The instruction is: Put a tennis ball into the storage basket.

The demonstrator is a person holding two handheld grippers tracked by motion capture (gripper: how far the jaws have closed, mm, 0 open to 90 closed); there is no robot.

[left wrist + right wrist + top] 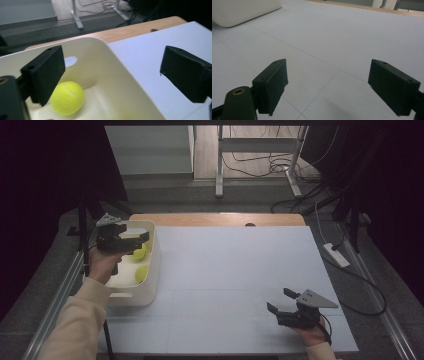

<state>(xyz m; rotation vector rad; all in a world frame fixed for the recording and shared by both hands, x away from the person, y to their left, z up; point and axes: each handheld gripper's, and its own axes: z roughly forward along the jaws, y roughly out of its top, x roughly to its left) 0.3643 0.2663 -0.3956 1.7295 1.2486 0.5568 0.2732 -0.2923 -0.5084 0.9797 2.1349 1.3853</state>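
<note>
1. The left gripper [134,238] hangs over the cream plastic bin [151,265] at the left edge of the desk [235,280], held in a hand whose cream sleeve [80,320] comes in from the lower left.
2. In the left gripper view its jaws stand wide apart and released, with nothing between them; one jaw is over the inside of the bin, the other out over the white desk surface beyond the bin's wall.
3. A yellow-green tennis ball [67,97] lies on the floor of the bin, below and just beside the jaw that is over the bin, not touching it.
4. In the high view, two tennis balls lie in the bin: one [140,252] partly hidden under the left gripper, a second tennis ball [142,273] nearer the person, just beside the first.
5. The right gripper [281,302] rests low at the near right of the desk, well apart from the bin, pointing up and left across the white surface.
6. In the right gripper view its jaws are spread and released, with bare desk between them and a corner of the bin [244,11] far off at upper left.
</note>
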